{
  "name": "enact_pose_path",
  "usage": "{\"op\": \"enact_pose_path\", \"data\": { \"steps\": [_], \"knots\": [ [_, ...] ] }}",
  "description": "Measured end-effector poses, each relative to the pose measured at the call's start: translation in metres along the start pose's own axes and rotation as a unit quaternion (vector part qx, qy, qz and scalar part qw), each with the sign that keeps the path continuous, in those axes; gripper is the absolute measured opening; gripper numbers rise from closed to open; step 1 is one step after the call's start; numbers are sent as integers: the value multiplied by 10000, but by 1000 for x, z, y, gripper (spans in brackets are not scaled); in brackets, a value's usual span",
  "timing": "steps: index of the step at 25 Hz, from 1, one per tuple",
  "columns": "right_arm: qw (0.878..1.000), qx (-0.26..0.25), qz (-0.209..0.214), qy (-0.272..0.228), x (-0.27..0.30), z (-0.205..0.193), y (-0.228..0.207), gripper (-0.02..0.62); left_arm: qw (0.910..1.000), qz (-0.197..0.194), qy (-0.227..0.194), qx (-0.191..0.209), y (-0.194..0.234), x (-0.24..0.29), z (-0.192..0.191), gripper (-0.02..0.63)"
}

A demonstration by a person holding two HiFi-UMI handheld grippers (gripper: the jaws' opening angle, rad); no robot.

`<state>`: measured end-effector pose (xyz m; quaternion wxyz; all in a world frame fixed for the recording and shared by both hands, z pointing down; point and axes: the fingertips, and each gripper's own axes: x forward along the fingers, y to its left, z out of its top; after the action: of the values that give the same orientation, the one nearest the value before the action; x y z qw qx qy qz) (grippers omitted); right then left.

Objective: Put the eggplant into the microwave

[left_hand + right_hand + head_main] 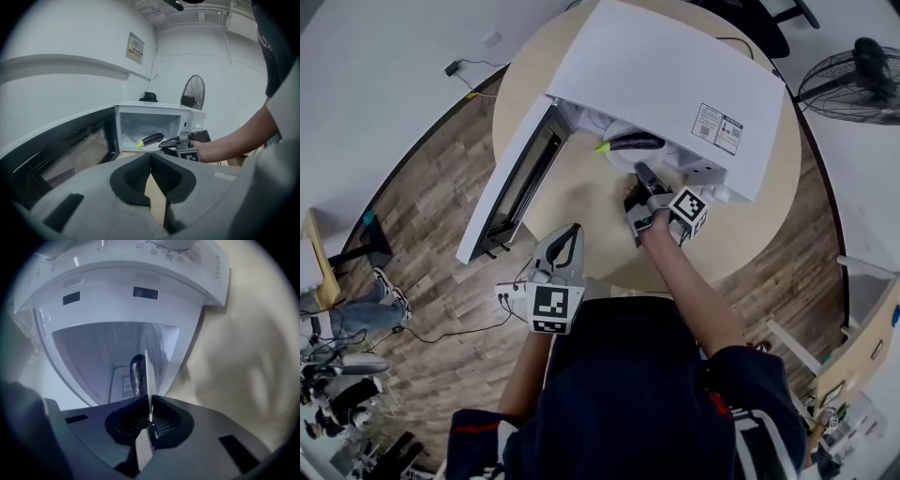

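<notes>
The dark purple eggplant (pixel 630 142) with a green stem end lies on a white plate (pixel 623 161) in the mouth of the open white microwave (pixel 675 75). My right gripper (pixel 639 178) reaches to the cavity's front and is shut on the plate's rim. In the right gripper view the thin plate edge (pixel 149 376) stands between the jaws, with the eggplant (pixel 136 373) behind it. My left gripper (pixel 565 246) is held back near my body, shut and holding nothing. Its view shows the eggplant (pixel 151 139) and the right gripper (pixel 171 142) ahead.
The microwave door (pixel 516 183) hangs wide open to the left over the round wooden table (pixel 581 202). A floor fan (pixel 853 80) stands at the far right. Cables and a power strip (pixel 502 298) lie on the wood floor at the left.
</notes>
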<state>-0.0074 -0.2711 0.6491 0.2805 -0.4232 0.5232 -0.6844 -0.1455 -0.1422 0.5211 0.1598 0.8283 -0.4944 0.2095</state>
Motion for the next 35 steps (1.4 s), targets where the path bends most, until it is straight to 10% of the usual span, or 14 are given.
{"op": "enact_pose_path", "data": {
  "steps": [35],
  "knots": [
    [9976, 31, -288, -631, 35, 22, -3, 25, 9998, 18, 158, -73, 8, 1, -14, 14]
  ]
}}
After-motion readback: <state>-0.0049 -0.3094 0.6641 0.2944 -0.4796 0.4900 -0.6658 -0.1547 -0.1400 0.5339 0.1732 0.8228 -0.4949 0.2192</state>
